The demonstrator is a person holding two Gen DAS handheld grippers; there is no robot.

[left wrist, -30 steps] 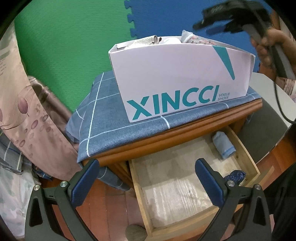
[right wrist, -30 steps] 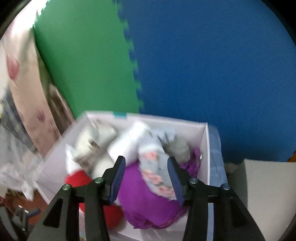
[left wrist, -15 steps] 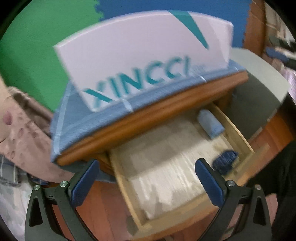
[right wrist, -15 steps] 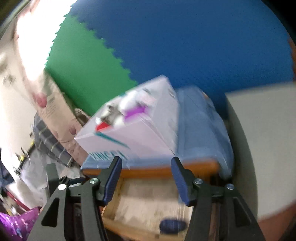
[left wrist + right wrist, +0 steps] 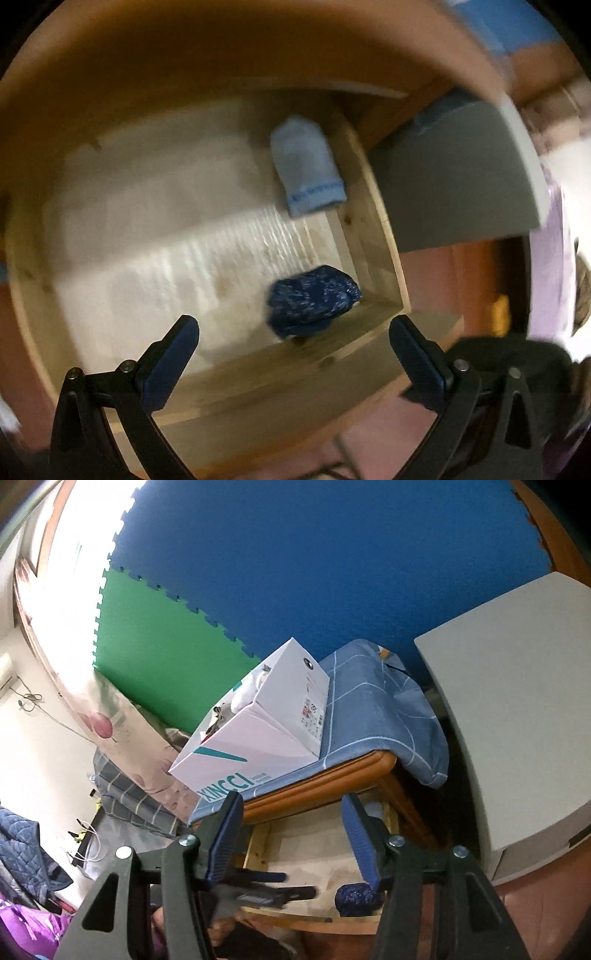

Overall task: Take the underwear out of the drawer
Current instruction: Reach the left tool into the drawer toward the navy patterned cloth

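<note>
The wooden drawer [image 5: 373, 229] stands open, lined with pale paper. A dark blue speckled rolled underwear [image 5: 314, 301] lies in its front right corner. A light blue rolled one [image 5: 306, 166] lies further back by the right wall. My left gripper [image 5: 291, 347] is open and empty, just above the drawer's front edge, close to the dark blue roll. My right gripper [image 5: 291, 834] is open and empty, held higher in front of the nightstand. In the right wrist view the drawer [image 5: 258, 845], the dark blue roll [image 5: 354, 895] and the left gripper [image 5: 269, 886] show below.
A white XINCCI shoe box [image 5: 258, 738] with clothes in it sits on a blue checked cloth [image 5: 373, 709] over the nightstand. A grey cabinet [image 5: 517, 720] stands at the right. Curtain and bedding [image 5: 122, 738] lie at the left.
My left gripper has dropped down and forward into the open drawer, toward the dark blue roll. My right gripper has pulled back from the shoe box to in front of the nightstand.
</note>
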